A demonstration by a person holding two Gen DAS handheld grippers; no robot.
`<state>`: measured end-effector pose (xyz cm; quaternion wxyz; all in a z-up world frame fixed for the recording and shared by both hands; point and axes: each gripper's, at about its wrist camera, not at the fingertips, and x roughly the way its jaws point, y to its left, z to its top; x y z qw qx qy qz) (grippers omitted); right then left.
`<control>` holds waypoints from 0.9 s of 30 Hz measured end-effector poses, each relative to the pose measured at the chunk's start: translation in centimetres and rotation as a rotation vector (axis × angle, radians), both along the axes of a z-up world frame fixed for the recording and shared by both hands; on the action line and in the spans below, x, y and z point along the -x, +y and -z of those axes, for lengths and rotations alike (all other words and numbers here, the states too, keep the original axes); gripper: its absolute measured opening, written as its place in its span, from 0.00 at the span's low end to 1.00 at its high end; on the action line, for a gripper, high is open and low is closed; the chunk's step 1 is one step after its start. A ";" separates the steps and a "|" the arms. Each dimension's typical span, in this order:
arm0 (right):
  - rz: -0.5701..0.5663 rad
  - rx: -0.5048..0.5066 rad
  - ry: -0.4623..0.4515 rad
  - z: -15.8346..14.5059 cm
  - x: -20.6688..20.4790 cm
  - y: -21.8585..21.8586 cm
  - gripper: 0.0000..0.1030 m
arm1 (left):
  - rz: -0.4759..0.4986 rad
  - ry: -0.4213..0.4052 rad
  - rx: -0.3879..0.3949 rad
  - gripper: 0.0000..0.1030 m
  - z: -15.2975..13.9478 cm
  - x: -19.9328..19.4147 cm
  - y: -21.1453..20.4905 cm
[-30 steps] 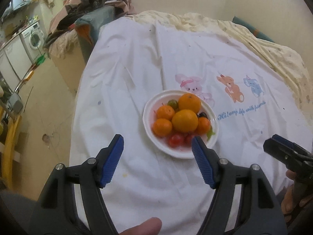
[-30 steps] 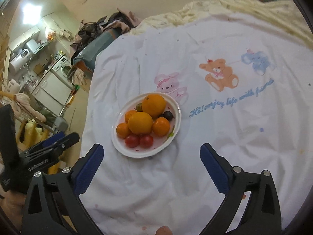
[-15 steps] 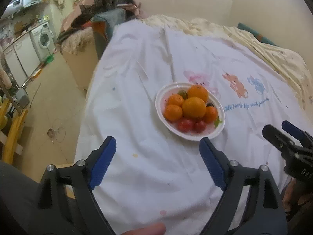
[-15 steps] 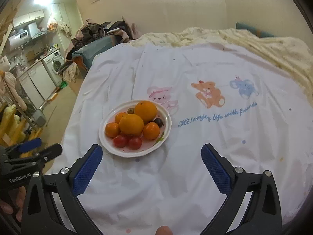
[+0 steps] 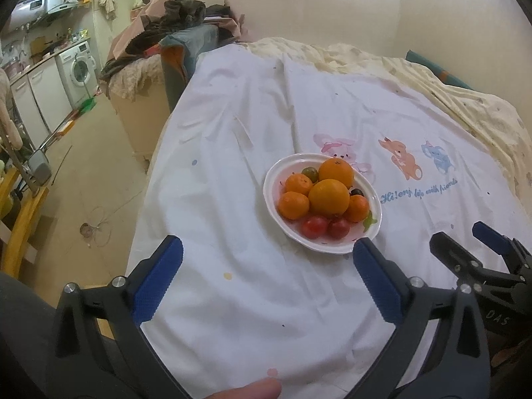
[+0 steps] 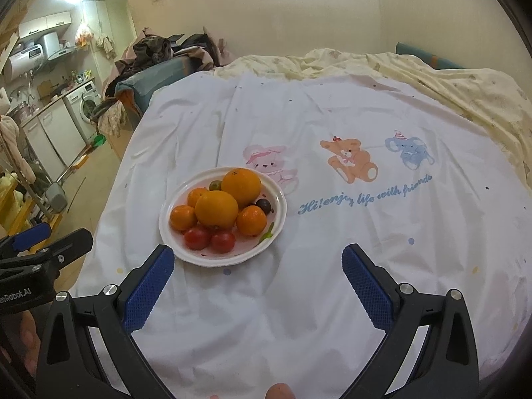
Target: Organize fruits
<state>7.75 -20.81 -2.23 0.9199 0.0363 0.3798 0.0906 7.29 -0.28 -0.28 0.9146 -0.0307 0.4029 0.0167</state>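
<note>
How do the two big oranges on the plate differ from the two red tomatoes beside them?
The big oranges are orange and much the largest fruit; the tomatoes are red, glossy and far smaller. The oranges sit piled mid-plate, one behind the other; the tomatoes lie side by side at the near rim. All four are round, lie on the white plate, and neither tool touches them.
</note>
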 end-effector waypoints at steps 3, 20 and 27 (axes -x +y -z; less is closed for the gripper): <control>-0.004 0.012 0.002 0.1 0.0 0.3 1.00 | -0.001 -0.001 0.002 0.98 0.0 0.0 0.0; 0.010 0.009 0.005 0.1 -0.1 0.2 1.00 | -0.004 0.000 -0.009 0.98 0.2 0.1 -0.2; 0.011 0.007 0.005 0.1 0.0 0.1 1.00 | -0.022 0.011 -0.006 0.98 0.3 0.3 -0.2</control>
